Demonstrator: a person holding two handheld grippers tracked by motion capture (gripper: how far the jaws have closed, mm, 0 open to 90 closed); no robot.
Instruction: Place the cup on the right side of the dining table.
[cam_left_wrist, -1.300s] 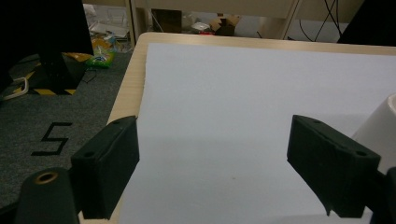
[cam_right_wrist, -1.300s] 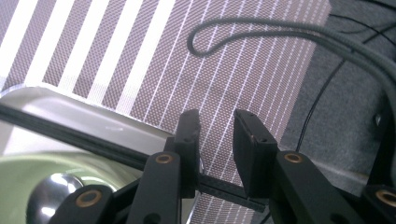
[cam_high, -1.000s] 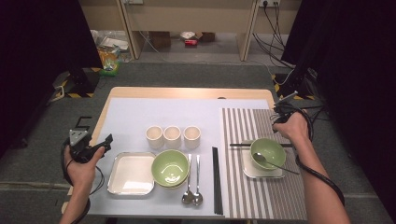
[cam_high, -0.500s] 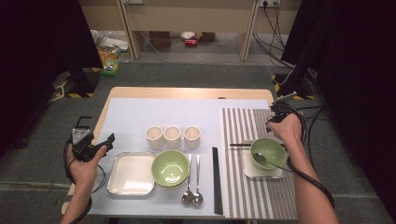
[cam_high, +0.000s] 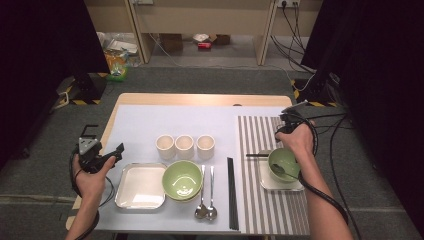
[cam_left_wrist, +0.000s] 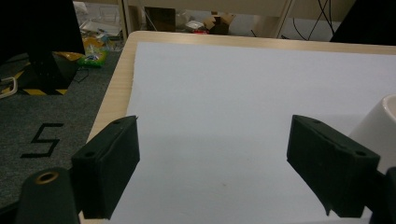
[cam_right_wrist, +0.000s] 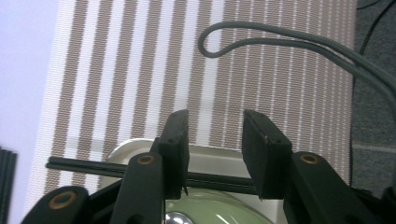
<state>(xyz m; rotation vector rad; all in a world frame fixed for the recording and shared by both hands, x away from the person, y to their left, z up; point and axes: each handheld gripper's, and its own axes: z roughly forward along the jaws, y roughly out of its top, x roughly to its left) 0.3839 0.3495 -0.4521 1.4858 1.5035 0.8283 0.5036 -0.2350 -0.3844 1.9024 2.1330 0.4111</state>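
My right gripper (cam_high: 287, 131) hovers over the far rim of a green bowl (cam_high: 286, 161), which holds a spoon (cam_high: 278, 169) and sits on a small square tray (cam_high: 267, 183). A pair of black chopsticks (cam_right_wrist: 93, 166) lies across the tray's far edge and passes under the gap of my right gripper (cam_right_wrist: 215, 140). Its jaws have just been opening and stand apart from the chopsticks, their pads pressing on nothing. My left gripper (cam_high: 116, 150) waits at the table's left edge. In the left gripper view my left gripper (cam_left_wrist: 212, 163) is wide open over bare white mat.
Three cream cups (cam_high: 184, 146) stand in a row mid-table. Nearer the person sit a white square tray (cam_high: 141, 186), a green bowl (cam_high: 182, 179), two spoons (cam_high: 207, 195) and more black chopsticks (cam_high: 230, 192). A striped placemat (cam_high: 265, 212) covers the right side. A grey cable (cam_right_wrist: 280, 39) loops over it.
My right hand has shifted left, from the placemat's right edge to above the bowl's far rim. The left hand has stayed put.
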